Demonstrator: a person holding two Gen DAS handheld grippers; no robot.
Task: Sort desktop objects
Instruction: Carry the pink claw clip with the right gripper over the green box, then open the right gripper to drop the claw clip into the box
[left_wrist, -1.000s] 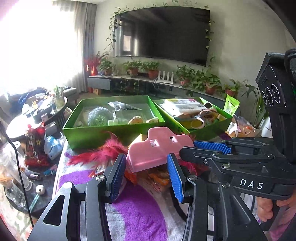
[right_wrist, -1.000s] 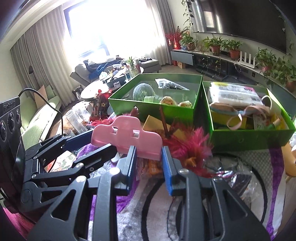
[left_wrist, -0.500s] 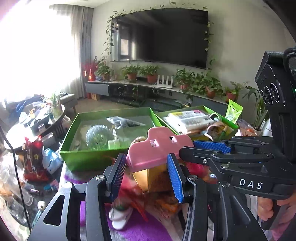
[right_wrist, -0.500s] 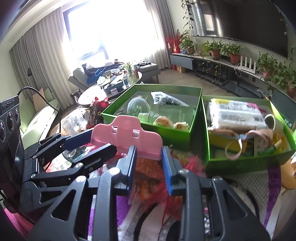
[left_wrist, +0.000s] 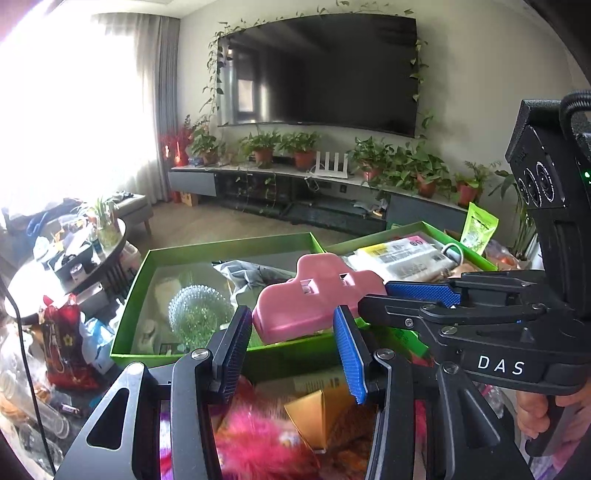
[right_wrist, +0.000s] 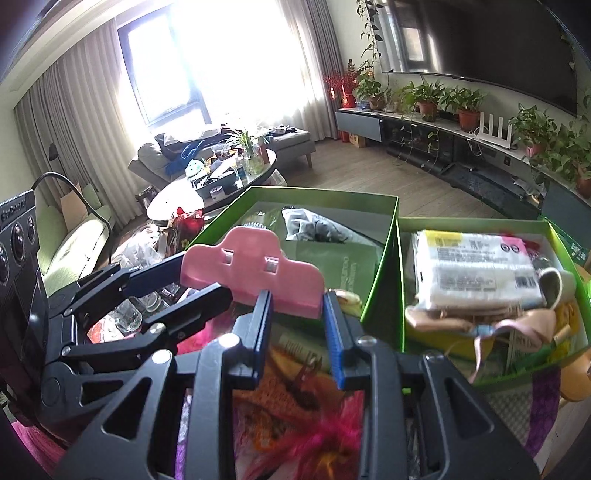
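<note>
A pink plastic clip (left_wrist: 317, 295) is held by both grippers at once, lifted above the table. My left gripper (left_wrist: 293, 350) is shut on its width. My right gripper (right_wrist: 297, 325) is shut on its lower edge, and the clip (right_wrist: 255, 271) rises above those fingers. The right gripper's blue pad (left_wrist: 423, 293) shows in the left wrist view, touching the clip's right end. The clip hangs in front of the left green box (left_wrist: 136, 291), which also shows in the right wrist view (right_wrist: 325, 194).
A second green box (right_wrist: 476, 223) on the right holds a white packet (right_wrist: 476, 266) and a ribbon. Pink feathers (left_wrist: 258, 439), a yellow card box (left_wrist: 325, 406) and orange items lie on the purple cloth below. A cluttered round table (left_wrist: 74, 254) stands left.
Both grippers have risen together with the pink clip and moved toward the green boxes. The feathers and clutter have dropped lower in both views.
</note>
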